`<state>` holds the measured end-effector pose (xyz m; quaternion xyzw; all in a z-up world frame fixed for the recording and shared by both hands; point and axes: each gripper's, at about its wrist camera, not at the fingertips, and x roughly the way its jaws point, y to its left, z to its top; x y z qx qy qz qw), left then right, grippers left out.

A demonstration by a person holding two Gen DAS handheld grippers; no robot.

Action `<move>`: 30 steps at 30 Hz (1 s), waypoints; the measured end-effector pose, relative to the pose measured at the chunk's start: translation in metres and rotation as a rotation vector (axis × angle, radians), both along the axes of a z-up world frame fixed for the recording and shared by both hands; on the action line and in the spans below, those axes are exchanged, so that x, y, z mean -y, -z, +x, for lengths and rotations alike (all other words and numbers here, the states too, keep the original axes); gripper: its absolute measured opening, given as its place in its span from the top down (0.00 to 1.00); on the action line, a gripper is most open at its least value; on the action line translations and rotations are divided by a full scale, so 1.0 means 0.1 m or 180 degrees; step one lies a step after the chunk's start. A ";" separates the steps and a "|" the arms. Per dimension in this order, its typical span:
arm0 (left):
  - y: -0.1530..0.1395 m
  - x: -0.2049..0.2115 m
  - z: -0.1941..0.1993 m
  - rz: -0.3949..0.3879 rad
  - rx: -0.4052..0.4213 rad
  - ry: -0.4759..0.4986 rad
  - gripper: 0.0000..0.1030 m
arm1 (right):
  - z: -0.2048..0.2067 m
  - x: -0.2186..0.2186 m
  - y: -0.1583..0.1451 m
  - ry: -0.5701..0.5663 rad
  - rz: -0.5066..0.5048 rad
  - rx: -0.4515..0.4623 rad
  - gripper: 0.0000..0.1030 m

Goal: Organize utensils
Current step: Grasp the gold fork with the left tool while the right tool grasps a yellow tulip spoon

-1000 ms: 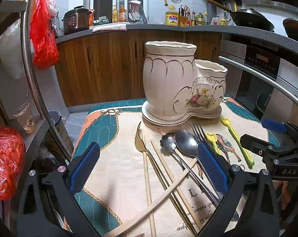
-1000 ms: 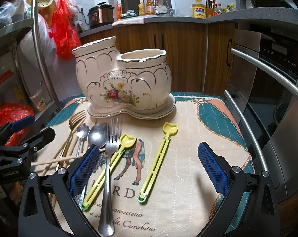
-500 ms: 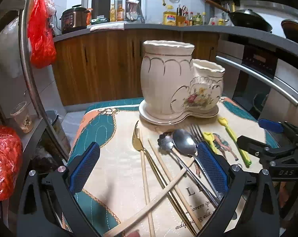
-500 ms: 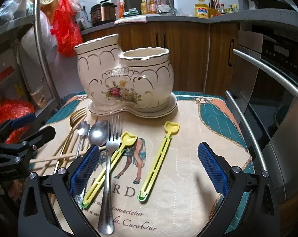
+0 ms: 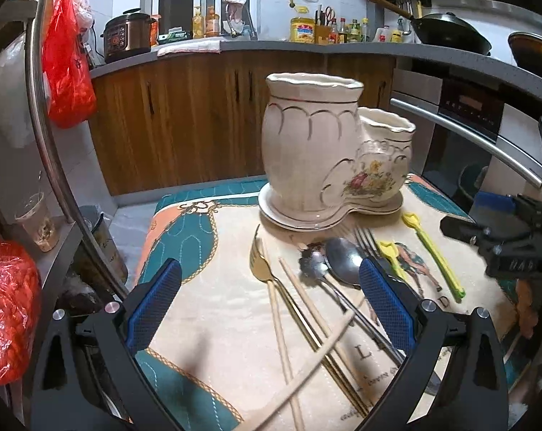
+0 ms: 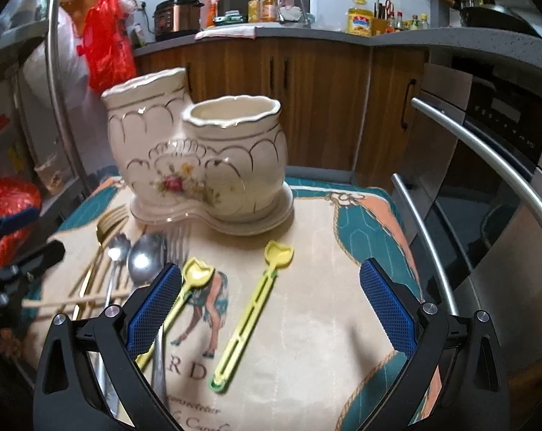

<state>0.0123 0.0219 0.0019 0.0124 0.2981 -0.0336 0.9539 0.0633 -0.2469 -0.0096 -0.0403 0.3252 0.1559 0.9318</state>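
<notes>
The left gripper [image 5: 271,305] hangs with its blue-padded jaws spread wide and nothing between them, above a loose bundle of cutlery on the patterned cloth [image 5: 213,309]. The right gripper [image 6: 271,305] is likewise spread and empty, poised over the yellow utensils.

The left wrist view shows best the wooden chopsticks [image 5: 281,327] crossing one another, a gold fork [image 5: 258,262] just beside them, and a steel spoon [image 5: 342,262] next to a smaller scalloped spoon [image 5: 312,260]. The right wrist view shows these only at its left edge, blurred.

The right wrist view shows plainly two yellow scoops: the nearer yellow scoop [image 6: 251,316] lies free between the fingers, while the second yellow scoop [image 6: 190,283] runs under the left fingertip alongside a steel fork [image 6: 176,240]. It also looks into the mouth of the shorter cup of the ceramic holder [image 6: 206,165], whose inside the left wrist view cannot see. The holder stands upright at the far end of the cloth, just beyond the utensil heads.
</notes>
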 end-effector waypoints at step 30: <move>0.22 -0.09 0.64 -0.0080 -0.0658 0.0078 0.48 | 0.36 -0.09 0.29 -0.0216 -0.0099 -0.0562 0.55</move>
